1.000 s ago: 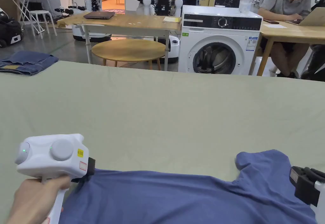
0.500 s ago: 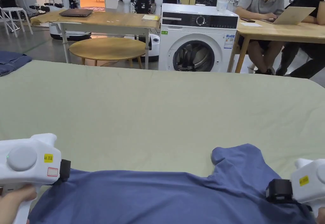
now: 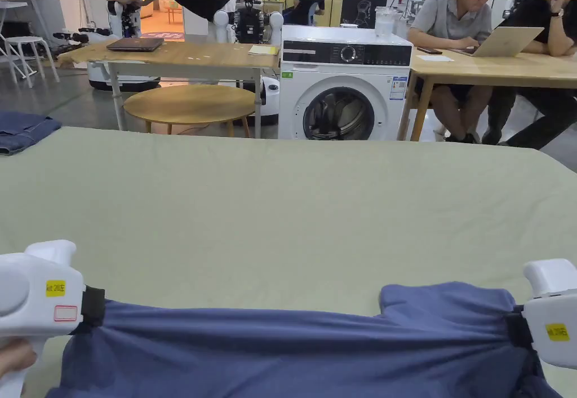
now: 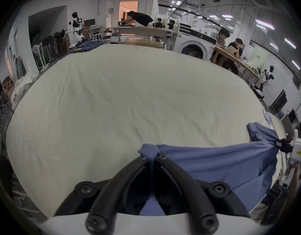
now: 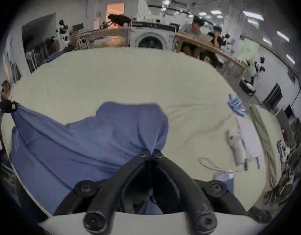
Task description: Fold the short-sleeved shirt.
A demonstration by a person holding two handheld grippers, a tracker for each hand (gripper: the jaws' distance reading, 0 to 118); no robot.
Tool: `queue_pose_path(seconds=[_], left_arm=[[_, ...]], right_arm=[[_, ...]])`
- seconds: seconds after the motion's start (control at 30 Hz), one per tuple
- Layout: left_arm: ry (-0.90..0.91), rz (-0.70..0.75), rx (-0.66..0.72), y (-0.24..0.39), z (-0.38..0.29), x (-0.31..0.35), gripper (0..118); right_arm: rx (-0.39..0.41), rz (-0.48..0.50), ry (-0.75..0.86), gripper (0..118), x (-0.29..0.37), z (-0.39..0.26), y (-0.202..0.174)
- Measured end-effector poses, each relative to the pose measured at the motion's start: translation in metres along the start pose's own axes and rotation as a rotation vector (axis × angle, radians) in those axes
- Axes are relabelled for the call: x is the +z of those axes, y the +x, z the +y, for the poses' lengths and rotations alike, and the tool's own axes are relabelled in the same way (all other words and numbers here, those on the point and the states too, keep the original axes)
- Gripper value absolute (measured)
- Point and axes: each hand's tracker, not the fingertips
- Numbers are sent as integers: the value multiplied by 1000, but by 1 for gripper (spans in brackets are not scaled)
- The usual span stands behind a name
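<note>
Blue short-sleeved shirt (image 3: 293,354) stretched taut btw. both tongs, over near edge of green-covered bench (image 3: 293,202). Left tongs (image 4: 152,155): closed, pinching bunched fabric at shirt's left end. Right tongs (image 5: 150,153): closed on gathered cloth at right end, w/ sleeve just beyond.

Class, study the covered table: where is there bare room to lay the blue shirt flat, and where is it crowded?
Bare: the wide green table cover between the blue shirt and the far edge. Crowded: the near edge, where the left gripper and right gripper stretch the shirt; the right end, with a white handheld device and papers; jeans at the far-left corner.
</note>
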Motion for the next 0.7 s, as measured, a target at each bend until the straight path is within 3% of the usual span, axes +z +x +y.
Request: queue_pose_path(seconds=[0.1, 0.2, 0.33, 0.37, 0.7], left_arm=[[38, -25, 8, -11, -22, 37, 0], [67, -50, 16, -21, -57, 73, 0], [77, -49, -3, -31, -107, 106, 0], [72, -48, -4, -33, -117, 109, 0], [-9, -15, -49, -43, -181, 104, 0]], right_arm=[[-27, 19, 31, 0, 42, -25, 8], [-105, 76, 57, 0, 83, -57, 12], [-287, 180, 45, 0, 116, -109, 24], [-300, 187, 36, 0, 121, -121, 25], [-246, 128, -57, 0, 116, -189, 6]])
